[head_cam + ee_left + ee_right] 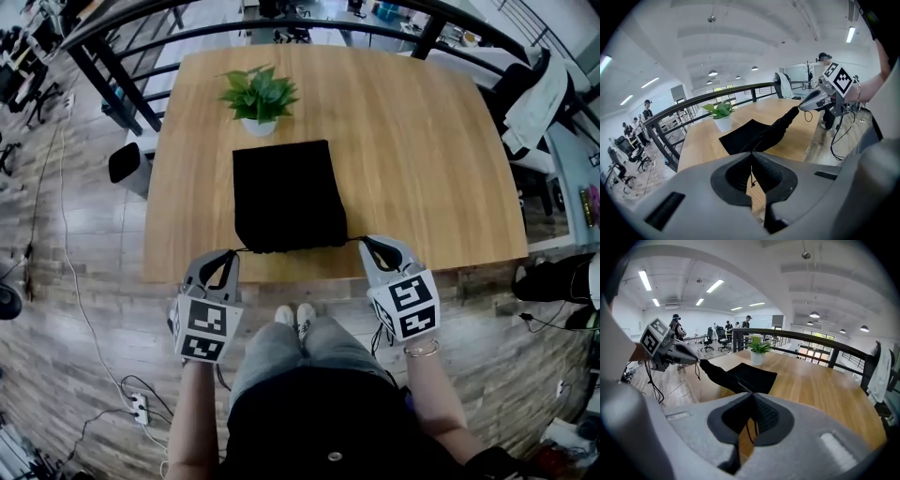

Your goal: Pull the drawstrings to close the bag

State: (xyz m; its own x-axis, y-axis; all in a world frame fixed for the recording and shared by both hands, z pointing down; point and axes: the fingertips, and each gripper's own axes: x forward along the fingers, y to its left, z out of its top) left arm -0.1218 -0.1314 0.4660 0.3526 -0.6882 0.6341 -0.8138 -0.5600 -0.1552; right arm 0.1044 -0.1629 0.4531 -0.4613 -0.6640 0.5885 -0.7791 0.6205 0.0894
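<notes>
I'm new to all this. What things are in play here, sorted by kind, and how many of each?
Black bag: 1
Potted plant: 1
Drawstrings: 2 (left drawstring, right drawstring)
Handheld grippers: 2 (left gripper, right gripper), each with its fingers shut on a drawstring
Total: 6
</notes>
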